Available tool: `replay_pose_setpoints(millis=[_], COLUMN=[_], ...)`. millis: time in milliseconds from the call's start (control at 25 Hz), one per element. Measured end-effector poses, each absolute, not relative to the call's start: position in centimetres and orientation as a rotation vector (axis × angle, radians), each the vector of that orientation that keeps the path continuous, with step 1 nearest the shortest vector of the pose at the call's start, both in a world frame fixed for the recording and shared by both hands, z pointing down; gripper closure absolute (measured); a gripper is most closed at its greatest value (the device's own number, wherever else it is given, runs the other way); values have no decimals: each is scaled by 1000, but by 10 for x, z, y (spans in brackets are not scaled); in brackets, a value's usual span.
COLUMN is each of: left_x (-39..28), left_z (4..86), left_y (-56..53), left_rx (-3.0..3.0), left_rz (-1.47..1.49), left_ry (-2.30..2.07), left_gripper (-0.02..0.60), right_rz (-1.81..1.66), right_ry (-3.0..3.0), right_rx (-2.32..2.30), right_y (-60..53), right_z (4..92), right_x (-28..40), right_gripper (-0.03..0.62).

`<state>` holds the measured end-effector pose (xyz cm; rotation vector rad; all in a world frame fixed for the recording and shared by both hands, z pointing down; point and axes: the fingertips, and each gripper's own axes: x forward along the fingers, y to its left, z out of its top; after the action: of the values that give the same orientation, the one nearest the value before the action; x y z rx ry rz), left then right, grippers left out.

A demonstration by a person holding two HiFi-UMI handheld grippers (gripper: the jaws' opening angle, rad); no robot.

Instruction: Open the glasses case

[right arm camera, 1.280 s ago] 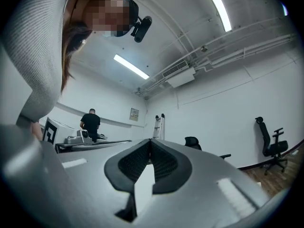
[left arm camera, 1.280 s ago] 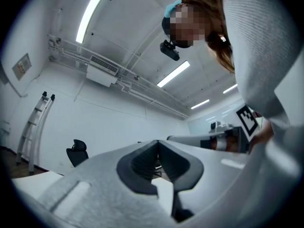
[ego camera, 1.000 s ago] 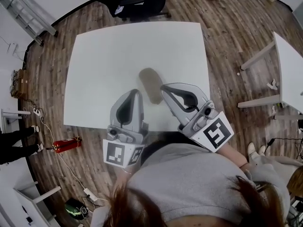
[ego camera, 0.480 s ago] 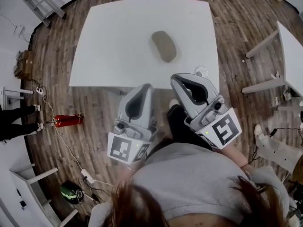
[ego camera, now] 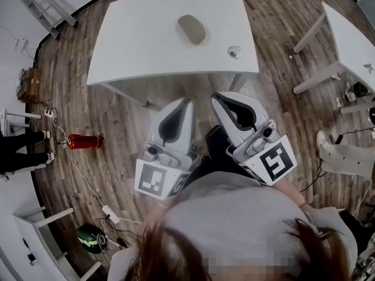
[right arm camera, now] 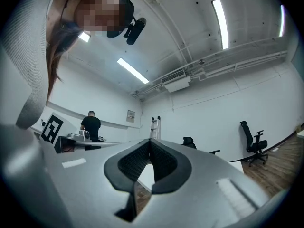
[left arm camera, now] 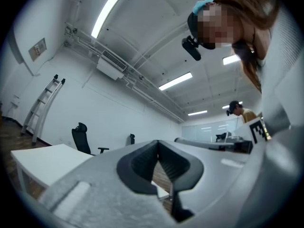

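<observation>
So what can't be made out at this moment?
Case, head view: too small to show its seam or clasp.
Round thing near the table edge, head view: too small to identify.
Gripper views: the left tongs and right tongs, both shut, fill the lower frame, and no case shows there.

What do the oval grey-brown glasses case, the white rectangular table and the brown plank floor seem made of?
Oval grey-brown glasses case: probably fabric-covered, matt, no glare.
White rectangular table: likely laminate, smooth even surface.
Brown plank floor: wood or wood-look laminate, grain and seams show.
</observation>
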<state>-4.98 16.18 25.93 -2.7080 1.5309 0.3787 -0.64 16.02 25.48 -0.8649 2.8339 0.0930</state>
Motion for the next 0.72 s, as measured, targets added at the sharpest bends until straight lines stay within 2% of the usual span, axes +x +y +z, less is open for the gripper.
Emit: replay_pose_setpoints(millis=[720], left_x=[-2], left_z=[241], left_y=[177], left_rx=[-2625], left_rz=[351], left_ry=[1590], left_gripper=[578], right_rz=[113], right_ry=[2851], right_rx=[-848], right_y=[171], right_z=[238], right_x=[32], right_gripper=[589])
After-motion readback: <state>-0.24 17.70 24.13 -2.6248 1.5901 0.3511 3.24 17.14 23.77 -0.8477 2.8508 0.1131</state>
